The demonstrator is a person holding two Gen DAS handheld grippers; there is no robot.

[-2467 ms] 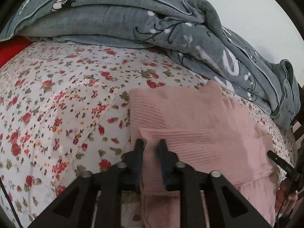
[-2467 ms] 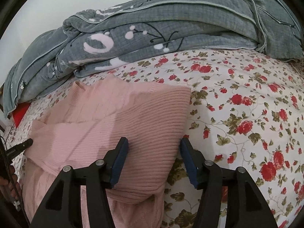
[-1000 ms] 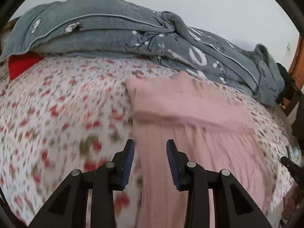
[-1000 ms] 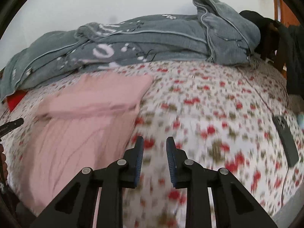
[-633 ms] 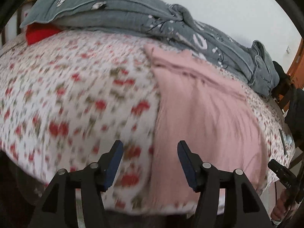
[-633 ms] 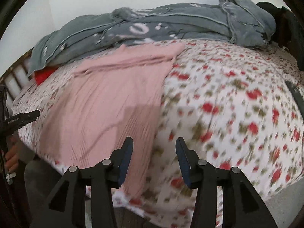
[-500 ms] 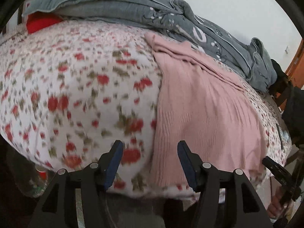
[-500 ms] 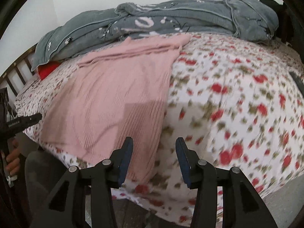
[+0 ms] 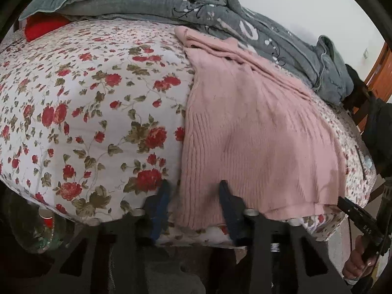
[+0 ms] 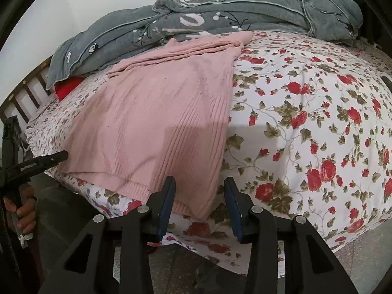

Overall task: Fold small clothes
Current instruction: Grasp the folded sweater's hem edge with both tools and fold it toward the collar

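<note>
A pink ribbed knit garment (image 9: 257,132) lies spread lengthwise on the floral bed, its sleeves folded across the far end; it also shows in the right wrist view (image 10: 156,122). My left gripper (image 9: 194,187) is open, its fingers on either side of the hem's near left corner. My right gripper (image 10: 199,183) is open, its fingers on either side of the hem's near right corner. Neither grips the cloth. The right gripper's tip (image 9: 352,210) shows at the left wrist view's right edge, and the left gripper's tip (image 10: 41,163) at the right wrist view's left edge.
A grey patterned quilt (image 9: 220,17) is heaped along the far side of the bed (image 9: 85,112), also in the right wrist view (image 10: 220,17). A red pillow (image 9: 44,25) lies under it. A wooden headboard (image 10: 27,90) stands at the left. The bed's near edge drops to a tiled floor (image 10: 355,264).
Both grippers have pulled back from the garment's folded sleeve end to its hem at the bed's near edge. The left gripper, earlier nearly shut by the fold, now stands open.
</note>
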